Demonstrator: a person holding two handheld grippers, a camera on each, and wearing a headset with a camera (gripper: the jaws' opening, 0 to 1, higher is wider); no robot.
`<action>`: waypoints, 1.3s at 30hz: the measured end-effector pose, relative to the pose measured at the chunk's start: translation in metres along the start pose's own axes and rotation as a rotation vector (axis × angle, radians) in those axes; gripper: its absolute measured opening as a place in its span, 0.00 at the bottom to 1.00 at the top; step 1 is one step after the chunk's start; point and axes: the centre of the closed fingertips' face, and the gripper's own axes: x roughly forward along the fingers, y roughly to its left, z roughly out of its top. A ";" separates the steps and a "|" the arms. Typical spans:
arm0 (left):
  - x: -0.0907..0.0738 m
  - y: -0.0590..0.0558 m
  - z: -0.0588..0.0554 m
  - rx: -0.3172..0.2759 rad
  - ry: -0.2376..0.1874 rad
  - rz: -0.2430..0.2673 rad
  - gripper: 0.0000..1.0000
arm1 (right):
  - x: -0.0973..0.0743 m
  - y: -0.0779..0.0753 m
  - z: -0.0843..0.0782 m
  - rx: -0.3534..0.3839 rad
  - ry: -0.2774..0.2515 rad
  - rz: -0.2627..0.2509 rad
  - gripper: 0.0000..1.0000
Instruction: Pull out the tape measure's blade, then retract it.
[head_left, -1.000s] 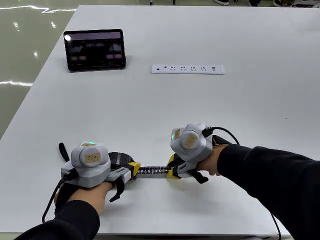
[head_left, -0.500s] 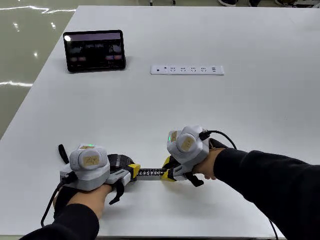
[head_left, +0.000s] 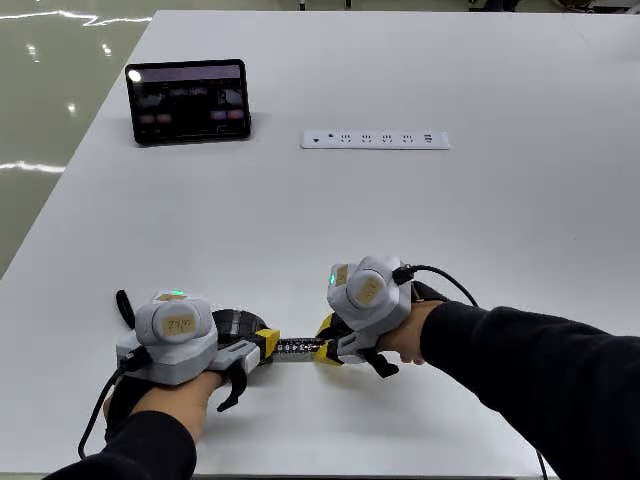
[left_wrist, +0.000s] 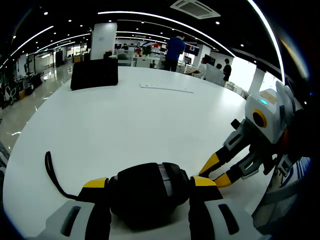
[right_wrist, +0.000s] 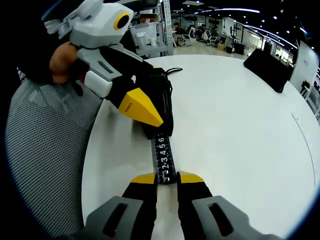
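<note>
A black tape measure (left_wrist: 150, 192) lies on the white table, and my left gripper (left_wrist: 150, 182) is shut on its case (head_left: 238, 328). A short length of black blade (right_wrist: 162, 155) with white numbers runs out of the case toward my right gripper (right_wrist: 165, 178), which is shut on the blade's end. In the head view the blade (head_left: 297, 346) spans the small gap between the left gripper (head_left: 262, 343) and the right gripper (head_left: 325, 354), near the table's front edge. A black wrist strap (left_wrist: 50, 172) trails from the case.
A dark tablet (head_left: 189, 98) stands at the back left and a white power strip (head_left: 375, 139) lies behind the grippers. A black cable (head_left: 440, 275) runs from the right gripper. The white table (head_left: 480, 220) is bare to the right. People stand far off in the left gripper view.
My right gripper has moved left toward the left gripper, and the visible length of blade between them has shortened. The left gripper has stayed put on the case.
</note>
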 end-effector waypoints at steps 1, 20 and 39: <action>0.000 0.000 0.000 -0.002 0.000 0.000 0.59 | 0.001 0.000 0.001 0.000 -0.001 0.000 0.10; 0.000 0.000 0.000 -0.010 -0.004 -0.005 0.59 | 0.010 0.003 0.012 0.022 -0.037 0.011 0.10; -0.001 0.000 0.001 -0.014 -0.004 -0.006 0.59 | 0.022 0.005 0.028 0.014 -0.056 0.021 0.11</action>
